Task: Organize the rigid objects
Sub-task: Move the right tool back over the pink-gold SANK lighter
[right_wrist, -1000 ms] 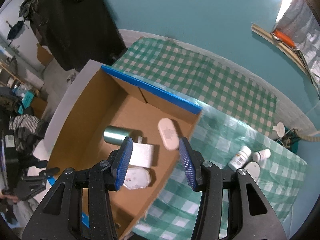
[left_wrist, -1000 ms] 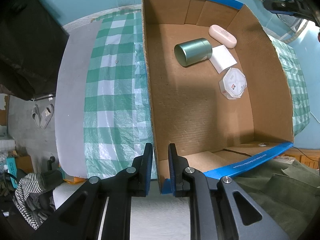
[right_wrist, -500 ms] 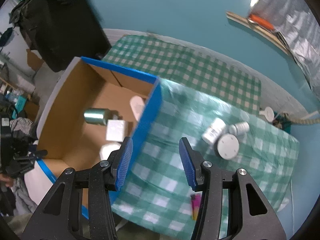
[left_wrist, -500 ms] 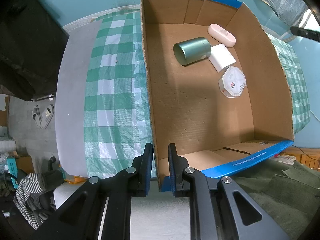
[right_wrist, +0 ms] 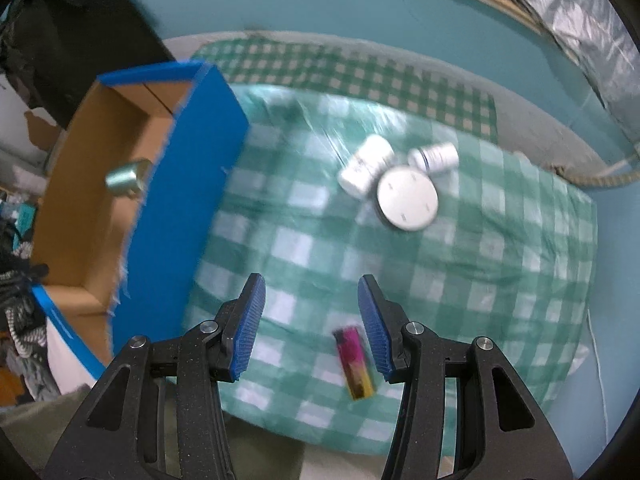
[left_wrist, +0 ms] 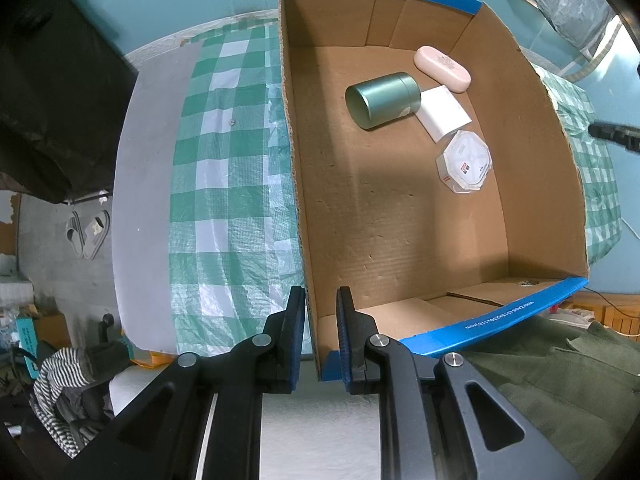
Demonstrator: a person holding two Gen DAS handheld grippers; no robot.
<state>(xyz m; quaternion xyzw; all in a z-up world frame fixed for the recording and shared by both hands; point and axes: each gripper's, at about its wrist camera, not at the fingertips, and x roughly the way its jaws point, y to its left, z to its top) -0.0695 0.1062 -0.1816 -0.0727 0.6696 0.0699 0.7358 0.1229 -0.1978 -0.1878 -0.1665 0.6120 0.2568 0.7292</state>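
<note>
Clamping near-corner wall of cardboard box (left_wrist: 396, 216) with left gripper (left_wrist: 320, 336), steadying it. Already lying toward box's far end: green tin (left_wrist: 382, 100), pink case (left_wrist: 442, 63), white carton (left_wrist: 442, 114), octagonal container (left_wrist: 464, 166). Hovering right gripper (right_wrist: 310, 320) released and empty over checked cloth (right_wrist: 500, 264) on desk. Waiting outside box: two white bottles (right_wrist: 366, 164), round white disc (right_wrist: 407, 196) mid-cloth; colourful lighter (right_wrist: 354, 362) near front edge. Advising: centring lighter between jaws, descending straight, closing across narrow sides.
</note>
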